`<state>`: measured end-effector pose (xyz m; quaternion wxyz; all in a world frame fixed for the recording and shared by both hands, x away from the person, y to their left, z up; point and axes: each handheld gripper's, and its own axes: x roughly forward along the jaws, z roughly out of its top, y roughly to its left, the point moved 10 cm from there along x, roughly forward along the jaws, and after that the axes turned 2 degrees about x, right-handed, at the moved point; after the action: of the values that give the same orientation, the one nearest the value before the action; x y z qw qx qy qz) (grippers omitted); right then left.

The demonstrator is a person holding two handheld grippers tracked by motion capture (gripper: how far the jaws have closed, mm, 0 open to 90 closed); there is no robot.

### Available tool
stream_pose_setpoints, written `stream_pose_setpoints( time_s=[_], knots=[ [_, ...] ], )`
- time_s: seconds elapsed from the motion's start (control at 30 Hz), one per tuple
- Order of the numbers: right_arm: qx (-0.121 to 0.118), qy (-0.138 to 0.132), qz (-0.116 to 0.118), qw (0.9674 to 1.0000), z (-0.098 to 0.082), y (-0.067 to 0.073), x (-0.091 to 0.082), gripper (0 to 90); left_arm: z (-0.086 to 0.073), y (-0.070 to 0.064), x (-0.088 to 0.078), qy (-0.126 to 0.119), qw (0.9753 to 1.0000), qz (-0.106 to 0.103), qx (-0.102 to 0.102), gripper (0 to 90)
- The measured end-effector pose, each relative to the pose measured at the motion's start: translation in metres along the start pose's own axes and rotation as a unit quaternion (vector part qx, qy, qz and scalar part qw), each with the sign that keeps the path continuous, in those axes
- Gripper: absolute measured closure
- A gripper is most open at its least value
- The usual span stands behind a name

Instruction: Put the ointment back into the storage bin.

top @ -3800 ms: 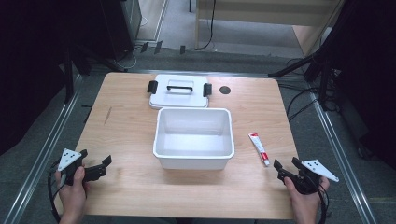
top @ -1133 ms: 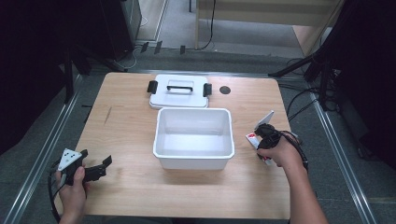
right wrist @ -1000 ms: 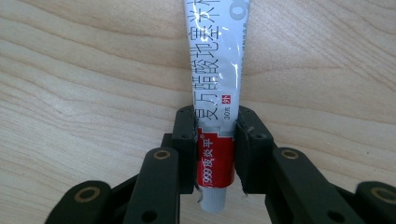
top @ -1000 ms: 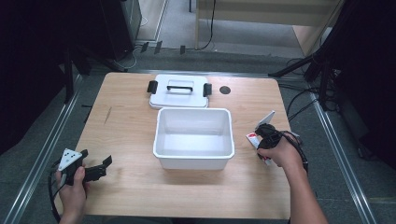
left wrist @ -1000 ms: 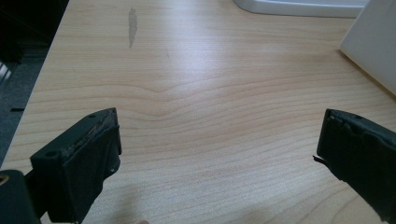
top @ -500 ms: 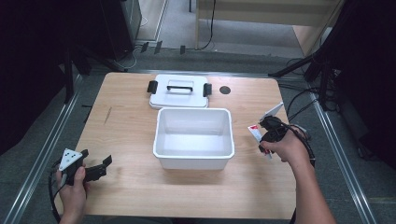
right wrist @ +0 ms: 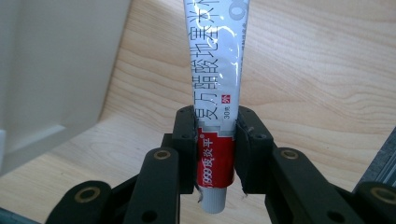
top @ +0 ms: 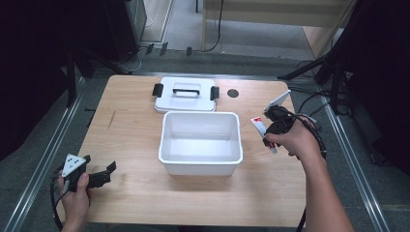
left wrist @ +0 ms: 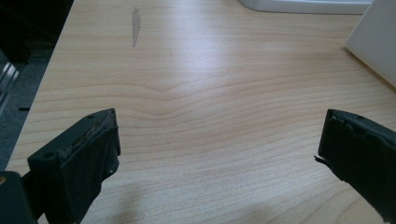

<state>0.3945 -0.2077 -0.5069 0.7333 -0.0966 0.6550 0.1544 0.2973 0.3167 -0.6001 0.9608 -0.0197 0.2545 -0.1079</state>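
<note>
While the left gripper (top: 99, 176) just sits parked near the table's (top: 135, 145) 7 o'clock corner, jaws spread wide with nothing but bare wood between them in its own view, the right gripper (right wrist: 217, 149) is doing all the work. It has its jaws clamped on a tube of ointment (right wrist: 215, 93), pinching it down by the red band close to the cap, so the long silvery end sticks out past the fingertips. My guess is that grip is on purpose: holding near the cap end keeps the floppy crimped tail free and lets it swing over a rim without the jaws getting in the way.

From the high view the tube (top: 257, 126) is lifted a bit off the wood at about 3 o'clock from the white bin (top: 200, 164), just beside its right wall. The bin stands open in the middle of the table and looks totally empty, just a clean white floor. Its lid (top: 185, 94) lies flat at 12 o'clock from it, handle up, just behind the back rim, probably set there so it's out of the way while loading.

Looks like the tube goes in the bin next, then the lid gets snapped on.
</note>
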Motion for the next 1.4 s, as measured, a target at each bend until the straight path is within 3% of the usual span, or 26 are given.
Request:
stream_pose_setpoints(
  time_s=[0.33,0.67,1.1,1.4],
  knots=[
    [-0.013,-0.017,0.000,0.9998,0.018,0.019,-0.028,73.4,0.000,0.000,0.000,0.002,1.0000,-0.002,-0.002,0.0],
    [-0.045,-0.026,0.006,0.9986,0.029,0.044,-0.040,73.3,0.000,0.000,0.001,0.002,1.0000,-0.003,-0.003,0.0],
    [-0.086,-0.035,0.021,0.9954,0.040,0.074,-0.044,73.2,0.000,0.000,0.001,0.002,1.0000,-0.004,-0.006,0.0],
    [-0.130,-0.039,0.023,0.9905,0.044,0.094,-0.040,73.1,0.000,0.000,0.001,0.002,1.0000,-0.005,-0.006,0.0]
  ],
)
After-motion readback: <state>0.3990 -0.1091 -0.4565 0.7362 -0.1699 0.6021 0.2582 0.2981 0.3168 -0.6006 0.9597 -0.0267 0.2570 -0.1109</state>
